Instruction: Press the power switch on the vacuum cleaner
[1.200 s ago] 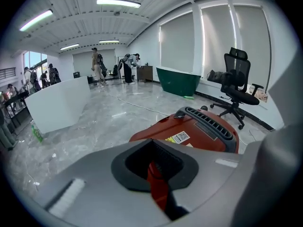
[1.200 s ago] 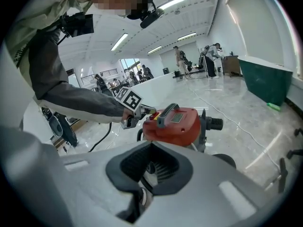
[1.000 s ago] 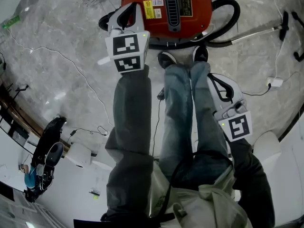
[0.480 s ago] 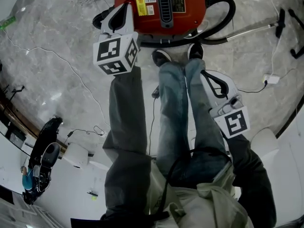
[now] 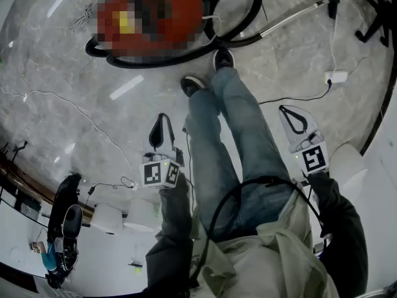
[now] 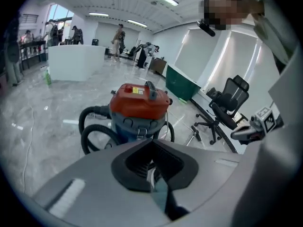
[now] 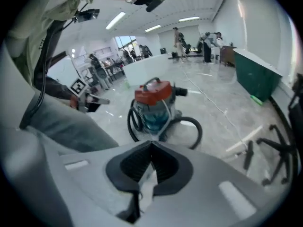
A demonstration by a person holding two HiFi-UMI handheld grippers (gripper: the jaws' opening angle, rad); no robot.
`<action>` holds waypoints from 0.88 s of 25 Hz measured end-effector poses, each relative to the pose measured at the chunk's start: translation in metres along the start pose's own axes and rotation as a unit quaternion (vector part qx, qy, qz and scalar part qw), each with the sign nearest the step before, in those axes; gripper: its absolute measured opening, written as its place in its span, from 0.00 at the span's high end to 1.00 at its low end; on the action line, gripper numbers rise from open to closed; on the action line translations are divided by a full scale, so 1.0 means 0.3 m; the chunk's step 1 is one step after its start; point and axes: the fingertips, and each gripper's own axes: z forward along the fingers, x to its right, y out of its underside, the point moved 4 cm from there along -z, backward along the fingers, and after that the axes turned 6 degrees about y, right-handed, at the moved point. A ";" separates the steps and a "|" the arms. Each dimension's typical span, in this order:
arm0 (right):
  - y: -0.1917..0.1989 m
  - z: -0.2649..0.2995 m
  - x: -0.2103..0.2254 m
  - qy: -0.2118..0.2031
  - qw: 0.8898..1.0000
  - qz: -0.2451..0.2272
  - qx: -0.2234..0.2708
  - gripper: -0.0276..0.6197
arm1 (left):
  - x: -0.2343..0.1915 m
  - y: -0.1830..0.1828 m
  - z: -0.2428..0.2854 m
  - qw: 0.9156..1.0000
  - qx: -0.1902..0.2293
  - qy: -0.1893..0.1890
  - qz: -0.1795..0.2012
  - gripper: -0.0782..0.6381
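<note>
1. The red vacuum cleaner stands on the grey marble floor, at the far side of the scene and a little to the left, just beyond the person's shoes. In the head view a mosaic covers its body, and I cannot make out the power switch in any view.
2. Its black hose lies in loops on the floor around the base. A metal tube goes from it to the far right.
3. The left gripper is held in the air on the left of the person's legs, well apart from the vacuum cleaner. Its jaws are together, with nothing between them.
4. The right gripper is on the right of the legs, also well apart from the machine. Its jaws are closed on each other and hold nothing.
5. Both gripper views look toward the vacuum cleaner.
6. A black office chair stands at the right of the room.
</note>
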 end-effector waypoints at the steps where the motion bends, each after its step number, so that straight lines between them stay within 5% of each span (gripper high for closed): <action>1: 0.080 -0.066 0.064 0.028 0.999 0.019 -0.030 0.95 | 0.025 0.033 -0.047 1.000 -0.005 -0.008 -0.017 0.89; 6: 0.455 -0.349 0.263 0.110 0.979 0.079 -0.153 0.95 | 0.095 0.113 -0.107 0.999 -0.003 -0.013 -0.052 0.89; 11: 0.710 -0.466 0.175 0.072 0.969 0.056 -0.229 0.95 | 0.151 0.139 -0.053 0.999 0.027 0.012 -0.039 0.89; 15: 0.828 -0.535 0.083 0.042 0.974 0.018 -0.223 0.95 | 0.281 0.187 -0.133 0.997 0.063 0.023 -0.038 0.89; 22: 0.939 -0.714 0.063 0.069 0.990 -0.049 -0.117 0.95 | 0.575 0.337 -0.510 0.984 0.174 -0.016 -0.031 0.89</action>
